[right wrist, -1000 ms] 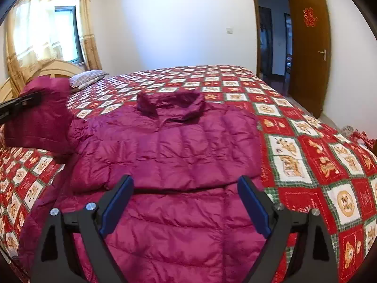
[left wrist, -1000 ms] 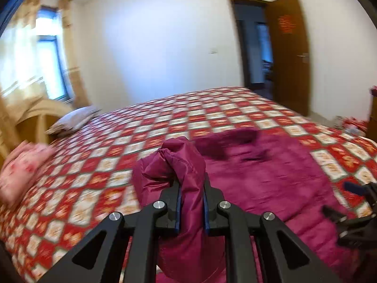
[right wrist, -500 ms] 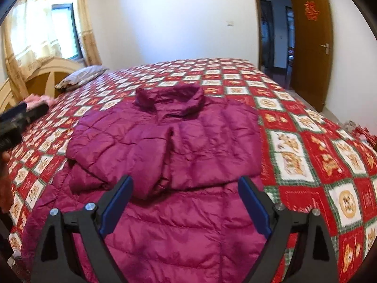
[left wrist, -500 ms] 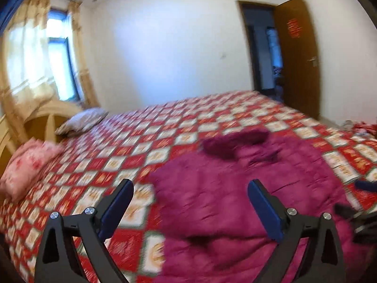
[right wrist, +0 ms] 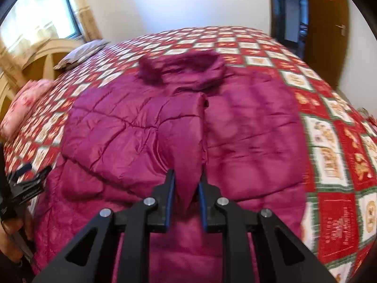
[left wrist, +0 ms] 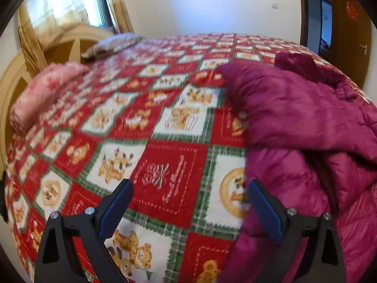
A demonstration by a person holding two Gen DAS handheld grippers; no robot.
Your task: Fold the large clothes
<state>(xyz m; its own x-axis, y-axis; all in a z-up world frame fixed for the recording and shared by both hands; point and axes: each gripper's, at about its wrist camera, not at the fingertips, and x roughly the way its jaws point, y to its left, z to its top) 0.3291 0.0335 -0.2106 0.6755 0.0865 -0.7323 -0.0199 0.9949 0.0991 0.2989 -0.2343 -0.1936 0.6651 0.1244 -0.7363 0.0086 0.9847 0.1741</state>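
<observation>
While the magenta puffer jacket lies spread front-up across the patchwork quilt on the bed, collar toward the far edge, the step in hand looks like the sleeve fold: one sleeve is laid across the chest, and the right gripper is closing on a ridge of fabric near the jacket's middle, cloth pinched up between its fingers; left gripper hangs with fingers wide apart and nothing between them, over bare quilt just beside the jacket's side edge, also seen at the left border of the right wrist view; next move probably calls for the left to catch that near edge or hem so both can lift and fold together, keeping slippery padded cloth from sliding out; pillows well apart, not in the way
</observation>
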